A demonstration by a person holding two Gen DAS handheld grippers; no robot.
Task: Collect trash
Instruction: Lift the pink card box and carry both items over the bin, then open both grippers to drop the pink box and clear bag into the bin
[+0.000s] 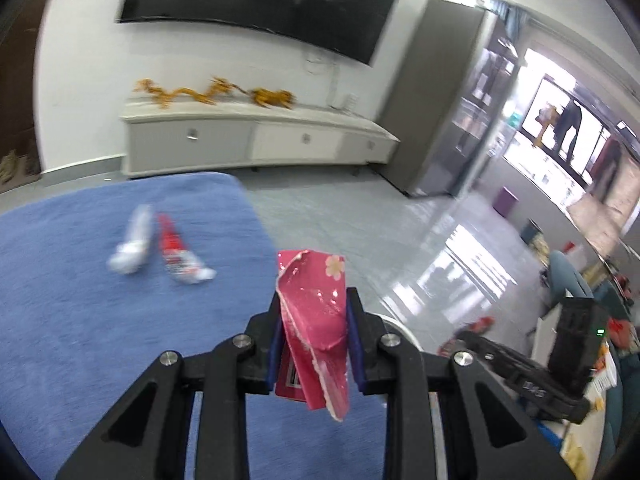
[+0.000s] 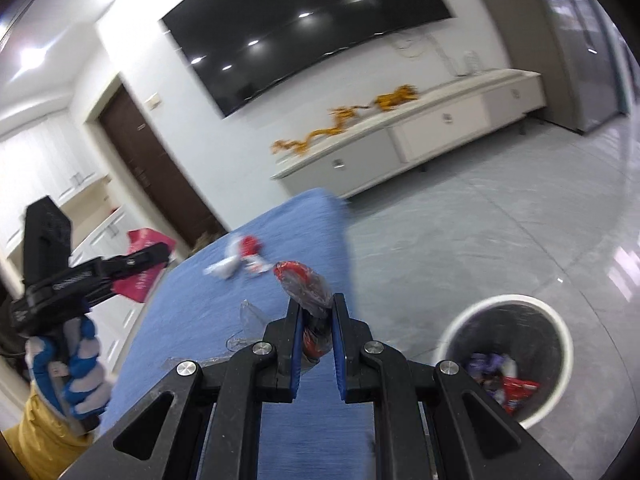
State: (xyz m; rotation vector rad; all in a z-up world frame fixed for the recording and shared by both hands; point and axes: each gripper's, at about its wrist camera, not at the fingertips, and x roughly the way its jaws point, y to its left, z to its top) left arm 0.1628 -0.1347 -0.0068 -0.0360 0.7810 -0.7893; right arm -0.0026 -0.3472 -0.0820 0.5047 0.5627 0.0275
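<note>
My left gripper (image 1: pixel 313 300) is shut on a torn pink wrapper (image 1: pixel 316 312) with a flower print, held above the right edge of the blue-covered table (image 1: pixel 80 320). It also shows in the right wrist view (image 2: pixel 138 264), off the table's left side. My right gripper (image 2: pixel 317 308) is shut on a crumpled red and dark wrapper (image 2: pixel 306 284) over the table's near part. A white wrapper (image 1: pixel 132 244) and a red and white wrapper (image 1: pixel 180 258) lie side by side on the cloth. The white trash bin (image 2: pixel 508 360) stands on the floor to the right, with several wrappers inside.
A clear plastic scrap (image 2: pixel 250 320) lies on the cloth near my right gripper. A low white cabinet (image 1: pixel 256 140) with golden dragon figures stands under a wall TV (image 1: pixel 260 0). Grey tiled floor (image 2: pixel 480 240) spreads to the right. A dark door (image 2: pixel 152 168) is at the left.
</note>
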